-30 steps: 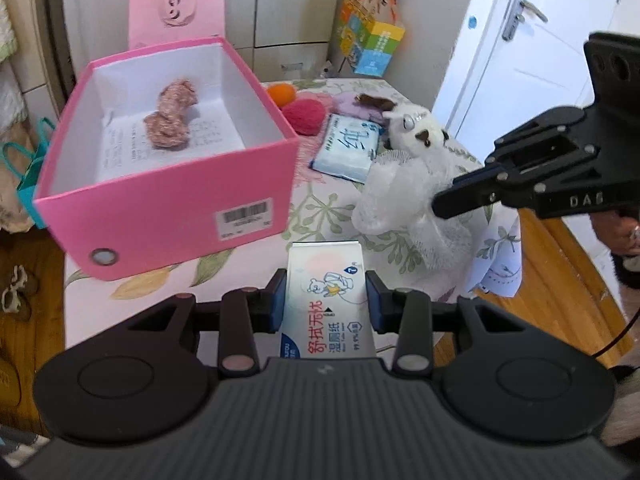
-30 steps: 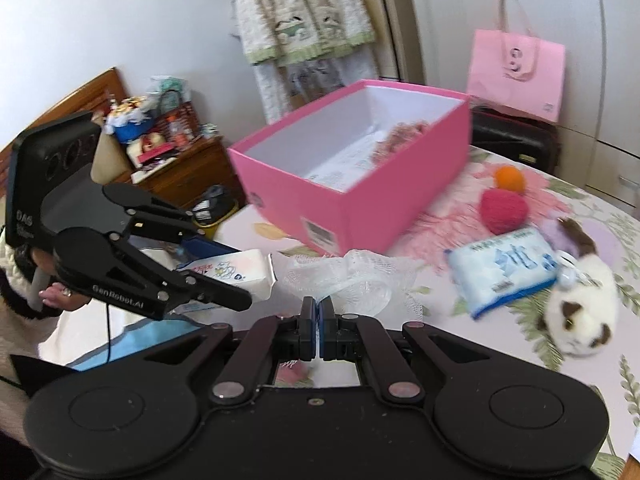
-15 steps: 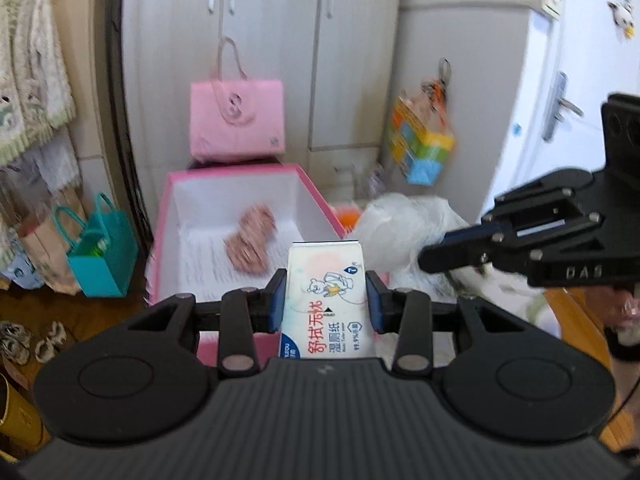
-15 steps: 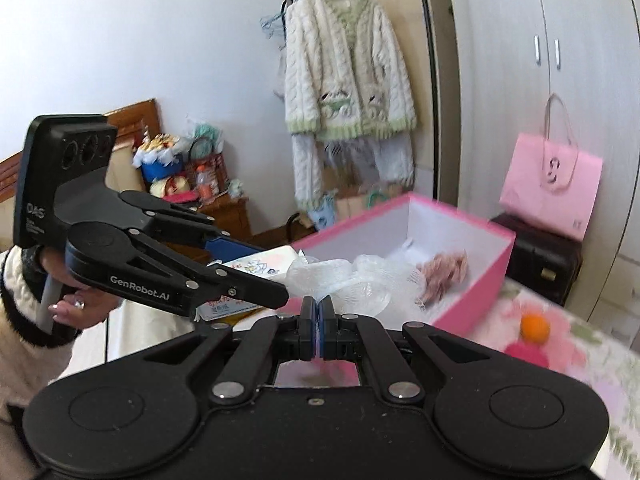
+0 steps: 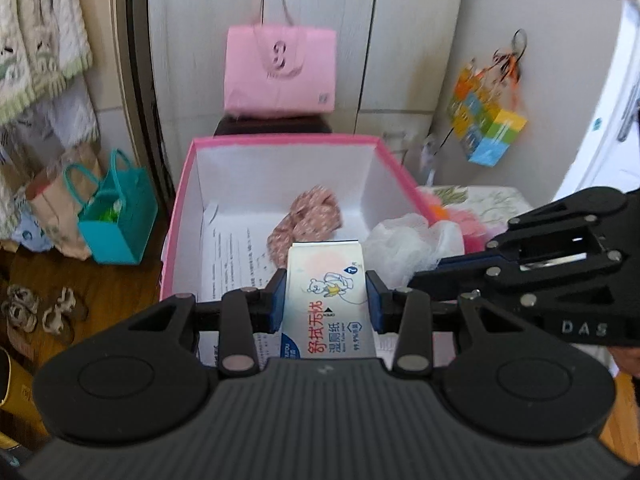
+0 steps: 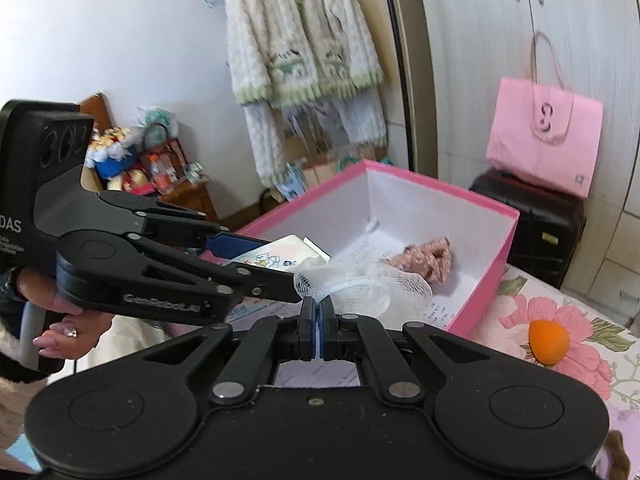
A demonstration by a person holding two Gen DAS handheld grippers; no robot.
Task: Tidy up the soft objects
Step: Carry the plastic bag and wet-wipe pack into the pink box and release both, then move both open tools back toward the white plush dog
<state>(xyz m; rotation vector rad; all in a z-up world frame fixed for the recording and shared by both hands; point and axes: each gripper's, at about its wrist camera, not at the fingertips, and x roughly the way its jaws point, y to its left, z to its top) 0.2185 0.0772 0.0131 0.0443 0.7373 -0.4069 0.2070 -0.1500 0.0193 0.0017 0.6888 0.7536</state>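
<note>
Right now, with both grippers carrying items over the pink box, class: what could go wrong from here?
The white mesh puff hangs from a thin pinch in the right gripper and could slip out early. It also touches the left gripper, so it may snag there. The wet-wipes pack could land on the pink scrunchie.

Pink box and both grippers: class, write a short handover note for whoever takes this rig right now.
Left gripper: shut on the wet-wipes pack, held over the pink box.
Right gripper: shut on the white mesh cloth, also over the box.
Done: a pink scrunchie lies inside the box on a printed sheet.
Left: release both items into the box, then collect the orange ball on the floral tablecloth and anything else soft out of view.
</note>
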